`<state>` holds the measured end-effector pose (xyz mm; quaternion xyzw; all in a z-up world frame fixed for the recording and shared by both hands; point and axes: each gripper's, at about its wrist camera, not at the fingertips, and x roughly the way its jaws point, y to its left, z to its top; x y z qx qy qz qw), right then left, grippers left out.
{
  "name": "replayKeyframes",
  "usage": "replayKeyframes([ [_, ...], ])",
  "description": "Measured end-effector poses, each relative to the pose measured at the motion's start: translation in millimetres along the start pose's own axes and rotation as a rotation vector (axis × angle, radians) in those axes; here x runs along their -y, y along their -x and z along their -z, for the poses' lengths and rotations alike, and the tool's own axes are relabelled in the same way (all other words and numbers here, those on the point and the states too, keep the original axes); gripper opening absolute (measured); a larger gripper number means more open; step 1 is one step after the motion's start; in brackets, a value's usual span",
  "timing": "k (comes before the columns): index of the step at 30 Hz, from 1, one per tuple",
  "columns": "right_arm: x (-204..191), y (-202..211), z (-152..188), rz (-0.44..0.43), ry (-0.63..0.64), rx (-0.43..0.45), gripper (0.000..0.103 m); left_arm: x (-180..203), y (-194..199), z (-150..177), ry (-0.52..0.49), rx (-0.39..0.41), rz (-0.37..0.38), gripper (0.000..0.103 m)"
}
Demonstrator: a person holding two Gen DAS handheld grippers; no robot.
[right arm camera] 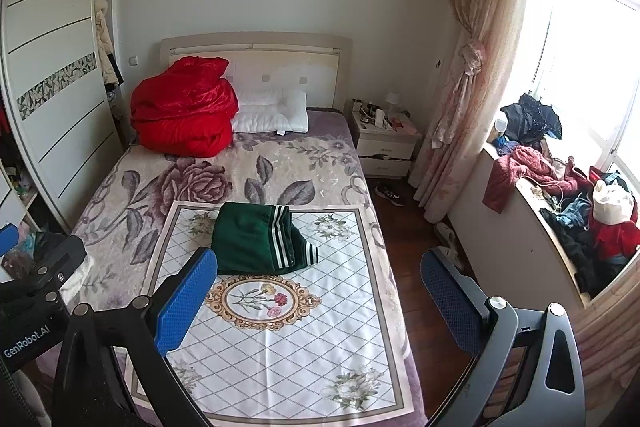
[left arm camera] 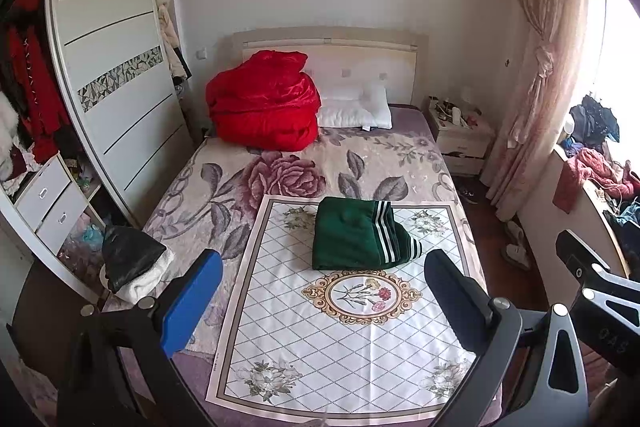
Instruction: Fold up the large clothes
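Observation:
A dark green garment with white stripes (left arm camera: 360, 237) lies folded into a compact rectangle on a white floral mat (left arm camera: 304, 339) spread on the bed; it also shows in the right wrist view (right arm camera: 256, 241). My left gripper (left arm camera: 322, 303) is open and empty, held back above the mat's near part. My right gripper (right arm camera: 320, 295) is open and empty, over the mat's right side and the bed edge. Both are apart from the garment. A black and white garment (left arm camera: 132, 263) lies at the bed's left edge.
A red quilt (left arm camera: 264, 103) and white pillows (left arm camera: 356, 107) sit at the bed's head. A wardrobe (left arm camera: 108, 75) stands left, a nightstand (right arm camera: 384, 143) right. A ledge heaped with clothes (right arm camera: 576, 211) runs along the window. Shoes (right arm camera: 390, 195) lie on the wooden floor.

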<state>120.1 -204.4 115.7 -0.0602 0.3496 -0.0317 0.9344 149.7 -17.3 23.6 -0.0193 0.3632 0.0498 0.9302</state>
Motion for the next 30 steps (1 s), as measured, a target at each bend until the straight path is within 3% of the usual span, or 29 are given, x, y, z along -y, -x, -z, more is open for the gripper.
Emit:
replayKeyframes([
  [30,2,9,4,0.013,-0.008,0.007,0.103,3,0,-3,0.000,0.012,0.004,0.103],
])
